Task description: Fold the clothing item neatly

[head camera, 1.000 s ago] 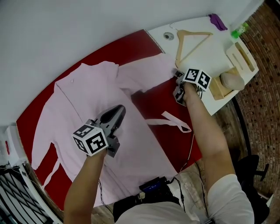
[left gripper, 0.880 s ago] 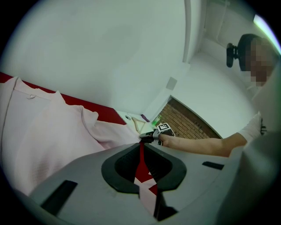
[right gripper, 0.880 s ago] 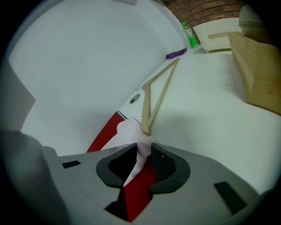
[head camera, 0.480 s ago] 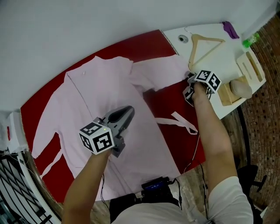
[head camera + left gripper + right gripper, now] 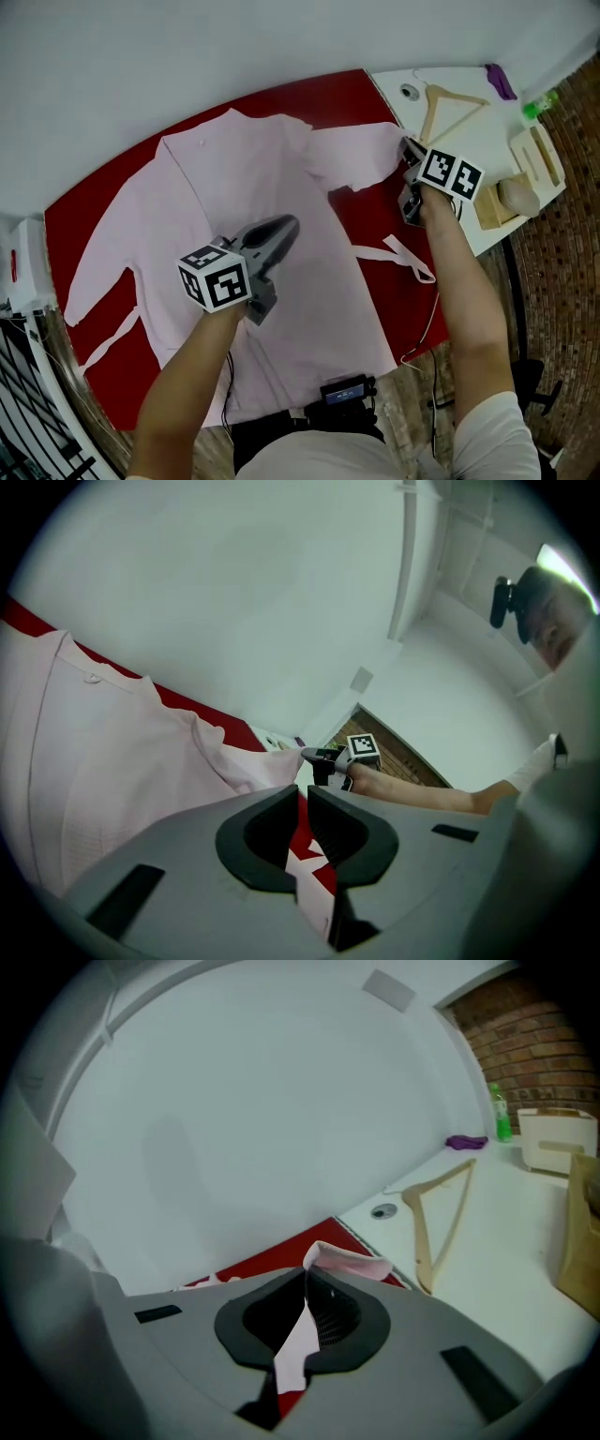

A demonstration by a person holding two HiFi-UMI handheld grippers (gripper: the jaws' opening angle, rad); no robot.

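Our right gripper (image 5: 410, 152) is clenched on the cuff end of the sleeve (image 5: 361, 155). Its jaws have just been closing with that fabric between them. Our left gripper (image 5: 286, 227) is clenched on nothing and is held over the body of the pink shirt (image 5: 216, 216). The shirt lies spread on the red cloth (image 5: 361, 98) beneath and between both tools.

Just to the right of the right gripper stands an open wooden tray (image 5: 542, 150). We cannot tell what it holds. A beige rounded object (image 5: 518, 197) sits against it. Beyond the right gripper's tips lies a wooden hanger (image 5: 450, 105).

Since a second ago, the right gripper has risen, lifting the cuff. The left has drifted slightly across the shirt.
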